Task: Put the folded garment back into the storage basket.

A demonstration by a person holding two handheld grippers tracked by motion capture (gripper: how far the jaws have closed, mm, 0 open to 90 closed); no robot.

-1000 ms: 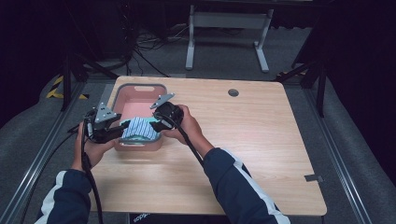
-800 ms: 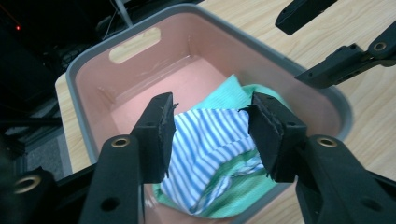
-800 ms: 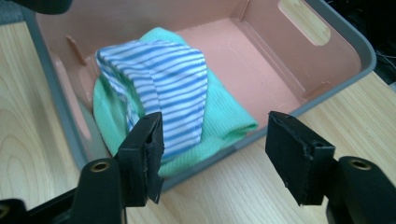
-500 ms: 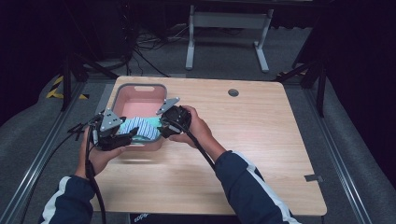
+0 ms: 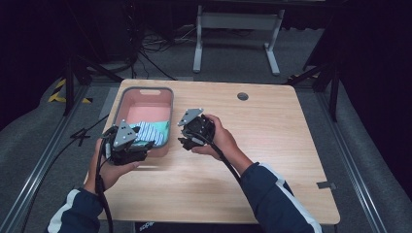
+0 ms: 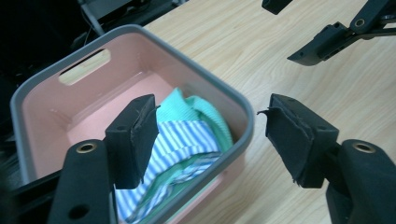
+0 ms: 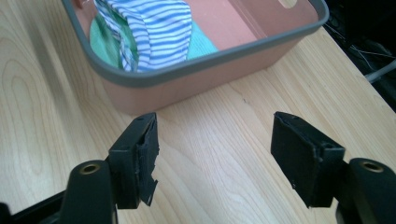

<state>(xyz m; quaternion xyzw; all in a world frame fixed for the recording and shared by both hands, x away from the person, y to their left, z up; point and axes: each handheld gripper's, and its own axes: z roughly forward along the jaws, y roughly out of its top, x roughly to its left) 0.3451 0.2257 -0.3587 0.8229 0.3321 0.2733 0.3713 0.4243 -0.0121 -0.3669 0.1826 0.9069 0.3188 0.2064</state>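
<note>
A pink bin with a grey rim [image 5: 145,90] stands at the table's left. Inside it lie a blue-and-white striped cloth [image 5: 148,131] and a green cloth [image 5: 163,127], bunched at the near end. My left gripper [image 5: 145,145] hovers at the bin's near left corner. Its jaws have just been opening and hold nothing. In the left gripper view [image 6: 210,135] the striped cloth [image 6: 182,140] lies beyond the pads, untouched. My right gripper [image 5: 184,141] is just right of the bin, its jaws also just opening, empty. The right gripper view [image 7: 215,144] faces the bin's wall [image 7: 187,88] and the striped cloth [image 7: 154,28].
The wooden table [image 5: 272,145] stretches bare to the right, with a round cable hole [image 5: 242,96] near its far edge. A white metal stand [image 5: 233,24] and cables lie on the floor beyond. A metal rail [image 5: 29,194] runs along the left.
Both grippers held the striped cloth over the bin. They have opened and drawn back toward the near edge and apart, and the cloth now rests inside the bin.
</note>
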